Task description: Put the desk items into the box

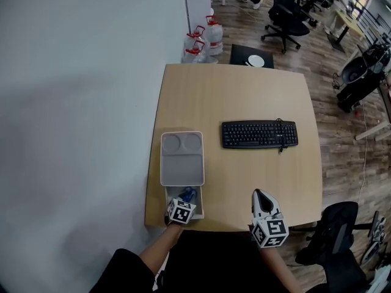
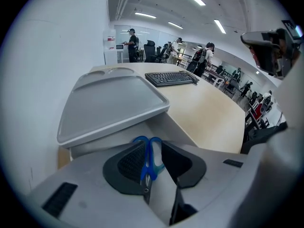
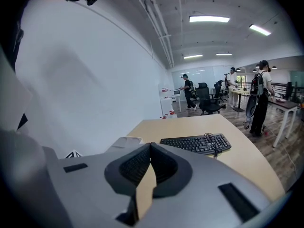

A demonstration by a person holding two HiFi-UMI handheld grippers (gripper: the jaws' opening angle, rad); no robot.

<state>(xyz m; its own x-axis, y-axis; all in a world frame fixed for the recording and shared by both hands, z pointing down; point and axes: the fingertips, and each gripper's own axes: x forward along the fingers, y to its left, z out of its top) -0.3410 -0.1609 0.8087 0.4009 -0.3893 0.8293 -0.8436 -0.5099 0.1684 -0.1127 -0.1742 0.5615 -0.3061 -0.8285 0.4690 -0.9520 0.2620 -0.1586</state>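
Note:
A grey box [image 1: 201,207] stands at the table's near left corner. Its lid [image 1: 182,163] rests slanted over the far part of it. My left gripper [image 1: 186,198] points steeply down into the box's open near end, shut on blue-handled scissors [image 1: 189,193]. In the left gripper view the scissors [image 2: 149,155] run along the jaws with the handles away from the camera. The lid [image 2: 109,103] rises just beyond them. My right gripper [image 1: 259,195] hovers over the table's near edge further right. Its pads [image 3: 138,164] meet at the tips with nothing between them.
A black corded keyboard [image 1: 259,133] lies in the middle of the wooden table [image 1: 232,96]. A white wall runs along the left. A black office chair [image 1: 335,231] stands by the near right corner. Water bottles [image 1: 204,38] and a black stool [image 1: 252,55] stand beyond the far edge.

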